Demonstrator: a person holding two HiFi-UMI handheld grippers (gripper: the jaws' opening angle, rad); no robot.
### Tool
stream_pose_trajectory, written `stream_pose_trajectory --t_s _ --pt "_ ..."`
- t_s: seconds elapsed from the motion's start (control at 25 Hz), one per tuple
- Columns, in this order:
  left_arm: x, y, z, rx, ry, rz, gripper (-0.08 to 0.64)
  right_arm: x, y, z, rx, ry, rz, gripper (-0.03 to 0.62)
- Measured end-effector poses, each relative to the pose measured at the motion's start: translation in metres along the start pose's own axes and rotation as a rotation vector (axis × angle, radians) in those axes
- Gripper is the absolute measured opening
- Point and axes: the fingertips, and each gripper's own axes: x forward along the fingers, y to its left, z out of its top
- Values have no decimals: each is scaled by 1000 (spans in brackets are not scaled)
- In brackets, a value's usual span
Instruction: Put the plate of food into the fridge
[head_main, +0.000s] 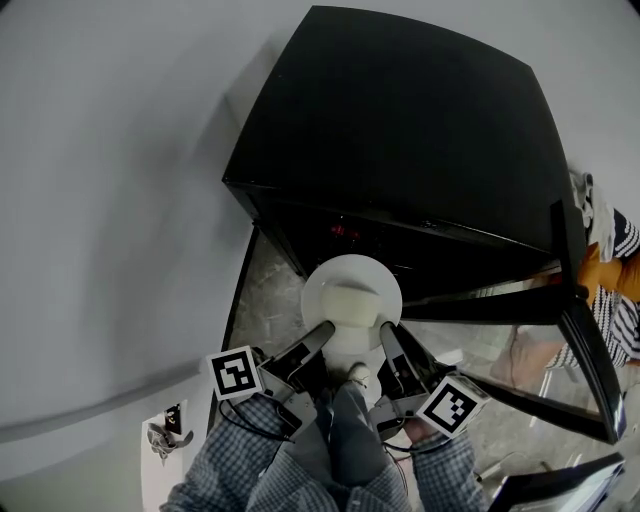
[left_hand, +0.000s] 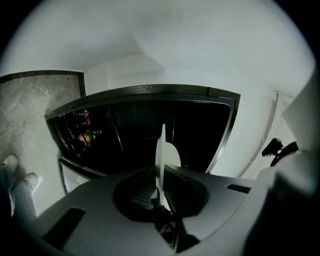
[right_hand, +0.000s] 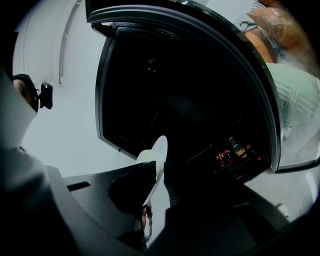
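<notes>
Pretty bare room, honestly. Ahead of the left gripper (head_main: 322, 335) and all the way off to its left there's just a plain pale grey wall (head_main: 110, 200), softly and evenly lit, with no hard shadows. Just left of that gripper the floor (head_main: 265, 290) is grey marbled stone with a thin dark edging strip (left_hand: 45, 74) where it meets the pale surface. Low down behind the left gripper sits a white sheet (head_main: 160, 440) with something small and dark on it. Well off to the right of the right gripper (head_main: 388, 335) there's a heap of cloth (head_main: 612, 250), striped and orange, too cut off to identify.
</notes>
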Motion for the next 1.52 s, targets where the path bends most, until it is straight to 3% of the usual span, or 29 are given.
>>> stream_pose_trajectory --t_s 0.48,0.88,1.52 --pt "20 39 8 6 10 11 35 16 -42 -1 3 -14 -41 55" --pt "-6 25 -6 14 -3 -65 34 -4 -14 -16 -87 -61 -38 55" --pt "-5 30 -7 45 12 -108 34 -5 -18 -19 -120 -107 -56 55"
